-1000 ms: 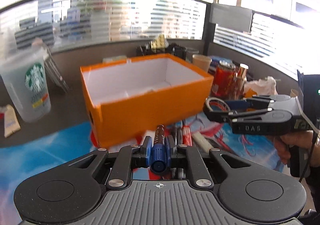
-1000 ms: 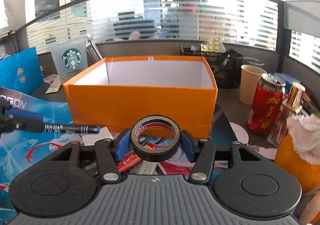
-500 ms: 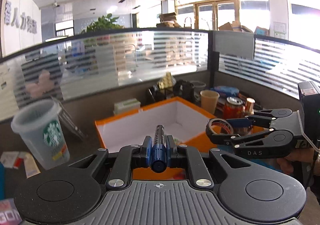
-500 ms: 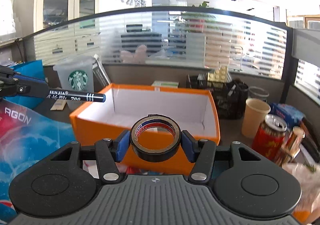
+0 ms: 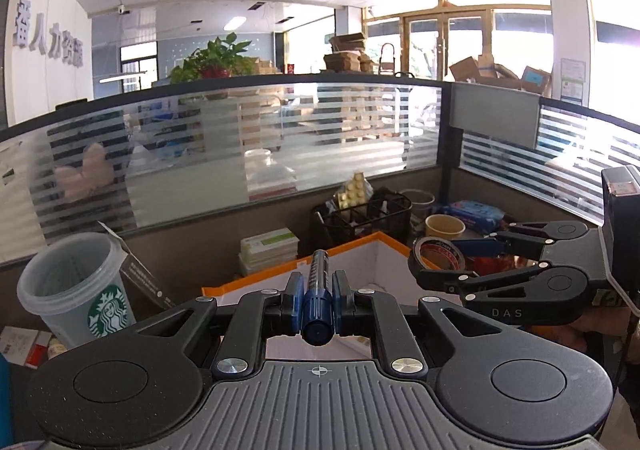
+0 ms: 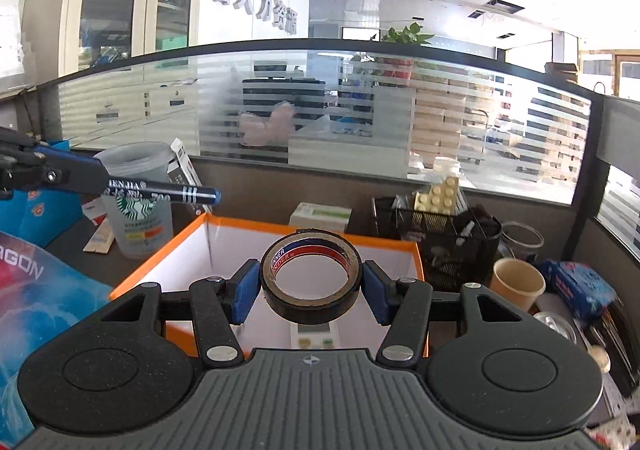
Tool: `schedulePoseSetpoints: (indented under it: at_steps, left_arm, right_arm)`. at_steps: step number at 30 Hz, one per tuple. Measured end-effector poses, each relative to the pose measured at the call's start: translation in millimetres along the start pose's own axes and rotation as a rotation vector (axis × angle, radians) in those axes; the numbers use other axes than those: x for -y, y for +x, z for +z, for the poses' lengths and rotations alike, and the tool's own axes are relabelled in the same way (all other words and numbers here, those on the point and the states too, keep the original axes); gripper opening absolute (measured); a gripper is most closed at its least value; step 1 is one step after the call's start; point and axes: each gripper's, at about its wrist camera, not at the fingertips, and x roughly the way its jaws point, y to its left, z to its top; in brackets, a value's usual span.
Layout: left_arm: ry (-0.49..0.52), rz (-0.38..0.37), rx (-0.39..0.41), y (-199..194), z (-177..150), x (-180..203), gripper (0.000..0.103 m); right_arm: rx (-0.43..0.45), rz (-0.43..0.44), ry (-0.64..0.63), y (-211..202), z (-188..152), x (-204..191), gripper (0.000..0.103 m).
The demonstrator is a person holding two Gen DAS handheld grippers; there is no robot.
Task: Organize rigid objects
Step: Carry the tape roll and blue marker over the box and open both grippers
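Note:
My left gripper [image 5: 316,300] is shut on a dark blue marker [image 5: 318,292] that points forward over the near wall of the orange box [image 5: 256,282]. My right gripper [image 6: 311,288] is shut on a black roll of tape [image 6: 311,280], held above the orange box [image 6: 160,270], whose inside is white with a white remote-like device [image 6: 314,334] on its floor. In the right wrist view the marker [image 6: 168,191] and the left gripper [image 6: 60,171] come in from the left. The left wrist view shows the right gripper [image 5: 436,266] with the tape [image 5: 438,256] at the right.
A Starbucks plastic cup [image 5: 76,290] stands left of the box. Behind it are a black wire basket [image 5: 362,215] and stacked white packs [image 5: 270,250]. A paper cup [image 6: 516,284], a blue packet [image 6: 580,288] and clutter lie to the right, a blue printed mat [image 6: 40,310] to the left.
Both grippers have risen with their loads, so the orange box has sunk low in both views and more of the office ceiling shows. The grips have not changed.

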Motion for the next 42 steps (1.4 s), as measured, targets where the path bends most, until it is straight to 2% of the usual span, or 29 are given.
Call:
schedulePoseSetpoints:
  at_steps: [7, 14, 20, 32, 42]
  left_arm:
    - [-0.035, 0.011, -0.074, 48, -3, -18, 0.013]
    - [-0.080, 0.003, -0.183, 104, -25, -33, 0.013]
    - [-0.084, 0.009, -0.232, 132, -39, -36, 0.013]
    - [-0.074, 0.005, -0.274, 149, -49, -39, 0.013]
    - [-0.043, 0.008, -0.299, 152, -53, -35, 0.013]
  right_arm:
    - [-0.055, 0.013, 0.004, 43, 11, 11, 0.052]
    - [-0.162, 0.014, 0.020, 93, -4, 22, 0.052]
    - [-0.222, 0.010, 0.011, 118, -16, 26, 0.052]
    - [-0.335, -0.007, -0.066, 144, -21, 16, 0.052]
    - [-0.505, 0.023, -0.183, 162, -18, 3, 0.052]
